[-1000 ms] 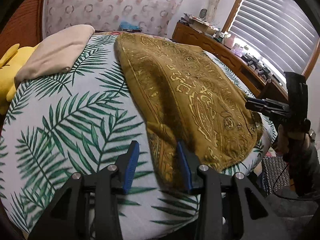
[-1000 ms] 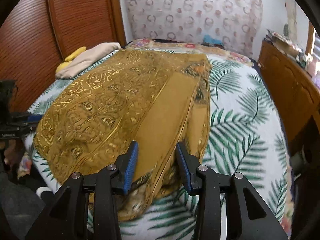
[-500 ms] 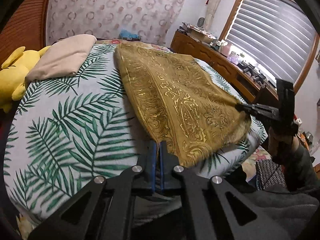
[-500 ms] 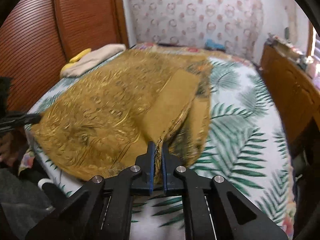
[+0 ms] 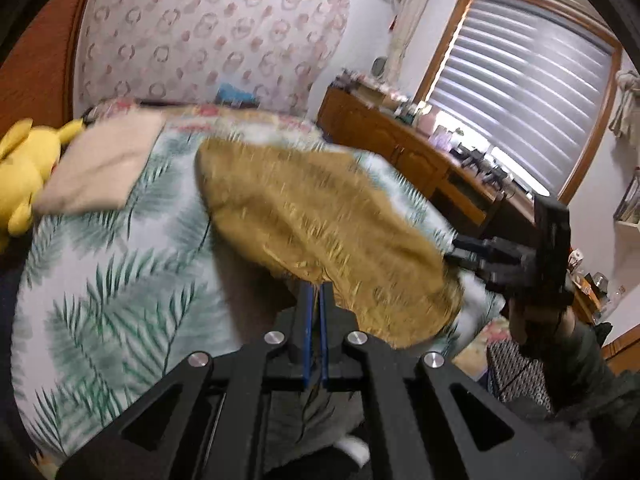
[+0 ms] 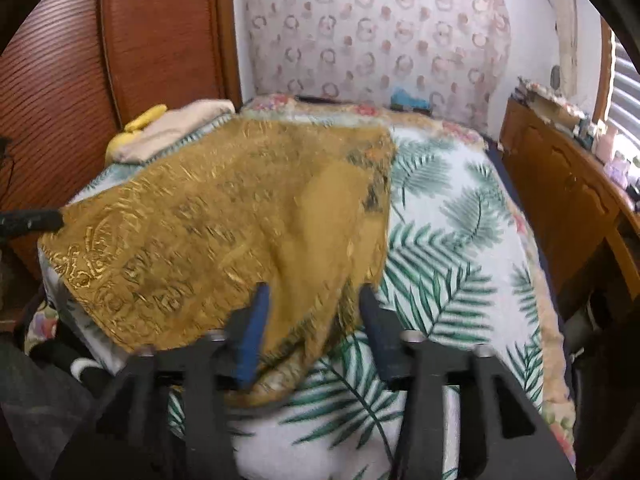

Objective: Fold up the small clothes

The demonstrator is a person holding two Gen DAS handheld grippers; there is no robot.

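A gold patterned garment [image 5: 320, 224] lies on the palm-leaf bedspread [image 5: 112, 288], its near end raised off the bed. My left gripper [image 5: 315, 292] is shut on the garment's near left edge. It also shows in the right wrist view [image 6: 224, 240], with a plain lining panel [image 6: 324, 216] showing. My right gripper [image 6: 312, 300] is open, its blue-padded fingers [image 6: 256, 320] on either side of the garment's near right edge. In the left wrist view the right gripper [image 5: 464, 250] sits at the garment's far corner. The left gripper's tip [image 6: 32, 220] shows in the right wrist view.
A folded beige cloth [image 5: 100, 168] and a yellow plush toy [image 5: 24, 172] lie at the head of the bed. A wooden cabinet [image 6: 568, 184] runs along the right side. A red-brown wardrobe [image 6: 80, 60] stands on the left.
Both grippers shut on the garment's near corners and lifted that end. Now the right gripper has opened again, while the left stays shut and raised.
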